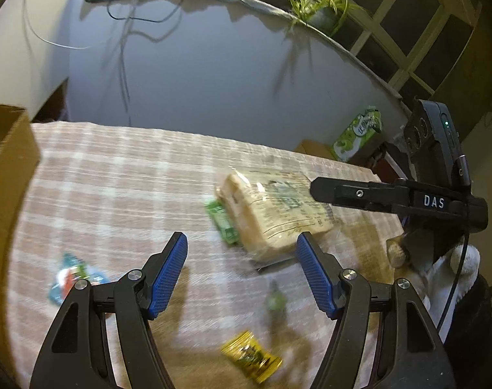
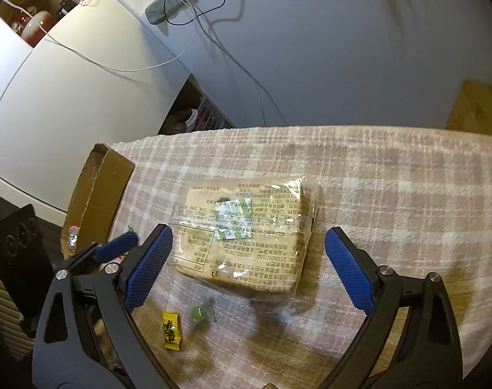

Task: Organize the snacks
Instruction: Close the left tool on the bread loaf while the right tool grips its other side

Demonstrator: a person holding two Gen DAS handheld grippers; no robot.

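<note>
A clear-wrapped pack of sliced bread (image 1: 272,207) (image 2: 246,214) lies on the checked tablecloth (image 1: 116,178). A green packet (image 1: 223,223) rests against its left side. My right gripper (image 2: 249,231) is open. Its blue pads stand on either side of the pack's near end without touching it. My left gripper (image 1: 242,240) is open and empty, just short of the bread and the green packet. Loose on the cloth are a yellow candy (image 1: 252,356) (image 2: 171,330), a small green candy (image 1: 275,301) (image 2: 200,312) and a blue-and-white wrapper (image 1: 74,275).
An open cardboard box (image 1: 6,175) (image 2: 97,194) stands at the table's left edge. A green tissue box (image 1: 359,136) sits past the far right corner. Something furry, brown and white (image 1: 404,259), is by the right edge. Cables hang on the wall behind.
</note>
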